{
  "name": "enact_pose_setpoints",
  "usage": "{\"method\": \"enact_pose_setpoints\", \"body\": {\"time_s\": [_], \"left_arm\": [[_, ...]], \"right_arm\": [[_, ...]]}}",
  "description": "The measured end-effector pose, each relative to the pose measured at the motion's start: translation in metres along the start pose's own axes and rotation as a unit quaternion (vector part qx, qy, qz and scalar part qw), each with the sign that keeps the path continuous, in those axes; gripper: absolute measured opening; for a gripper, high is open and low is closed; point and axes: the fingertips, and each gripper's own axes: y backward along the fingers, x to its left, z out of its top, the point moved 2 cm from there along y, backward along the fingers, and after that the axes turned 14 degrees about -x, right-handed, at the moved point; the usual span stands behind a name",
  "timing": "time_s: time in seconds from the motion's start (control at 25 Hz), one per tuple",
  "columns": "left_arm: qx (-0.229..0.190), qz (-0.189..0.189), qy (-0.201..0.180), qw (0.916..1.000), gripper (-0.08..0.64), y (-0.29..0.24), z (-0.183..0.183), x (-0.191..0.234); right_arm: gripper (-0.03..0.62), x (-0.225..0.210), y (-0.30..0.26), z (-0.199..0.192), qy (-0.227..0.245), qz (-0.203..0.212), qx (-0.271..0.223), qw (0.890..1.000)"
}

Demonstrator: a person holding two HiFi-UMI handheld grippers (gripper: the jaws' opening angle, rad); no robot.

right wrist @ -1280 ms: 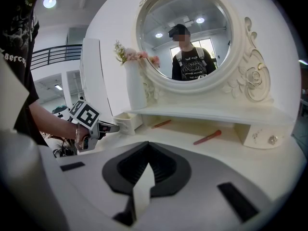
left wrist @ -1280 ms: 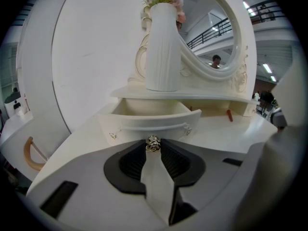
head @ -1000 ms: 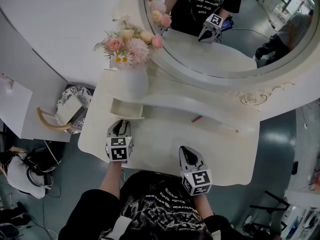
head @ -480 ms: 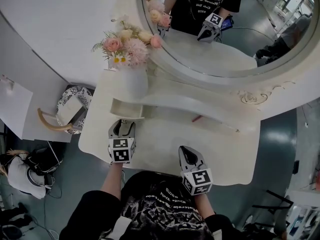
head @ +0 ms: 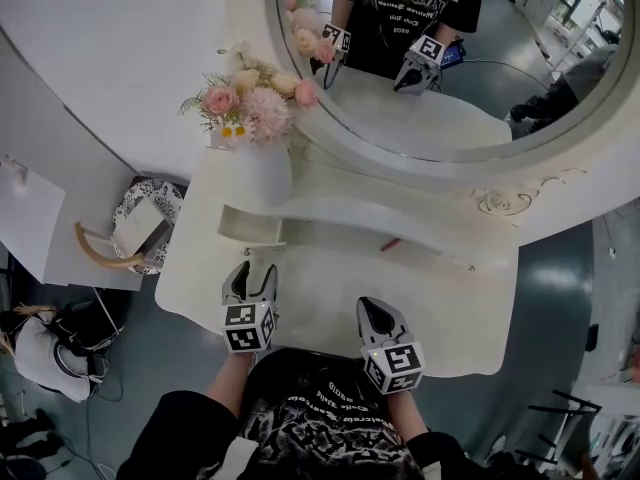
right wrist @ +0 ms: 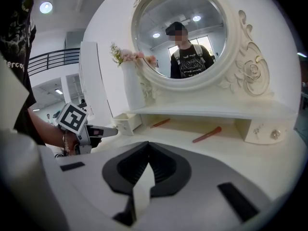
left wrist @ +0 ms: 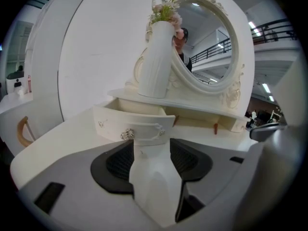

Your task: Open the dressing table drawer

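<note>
A: Where does the drawer sit?

B: On the desk (head: 330, 288), below the round mirror (head: 450, 58). Left of centre in the head view, the drawer (head: 250, 226) stands pulled out under the vase (head: 262, 173), so I'd judge it open.

A: The left tool?

B: The left tool (head: 253, 273) is just short of the drawer front. Its jaws have just been opening and stand spread, nothing between them, probably to clear the knob (left wrist: 127, 134).

A: The right?

B: The right tool (head: 375, 313) is at lower centre, jaws pressed together and empty, likely because it isn't needed.
</note>
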Motion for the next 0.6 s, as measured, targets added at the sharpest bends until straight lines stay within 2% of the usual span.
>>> {"method": "enact_pose_setpoints", "body": {"time_s": [0.32, 0.48, 0.6], "left_arm": [[0.018, -0.118, 0.006, 0.9928, 0.218, 0.019, -0.011, -0.064], [0.007, -0.158, -0.007, 0.9874, 0.151, 0.019, -0.003, -0.082], [0.007, -0.171, 0.016, 0.9852, 0.084, 0.018, -0.002, -0.091]], "right_arm": [[0.011, -0.006, 0.0, -0.001, 0.003, 0.0, 0.0, 1.0], [0.011, -0.007, -0.001, -0.002, 0.004, 0.001, 0.002, 1.0], [0.01, -0.007, -0.001, -0.005, 0.007, 0.005, 0.009, 1.0]]}}
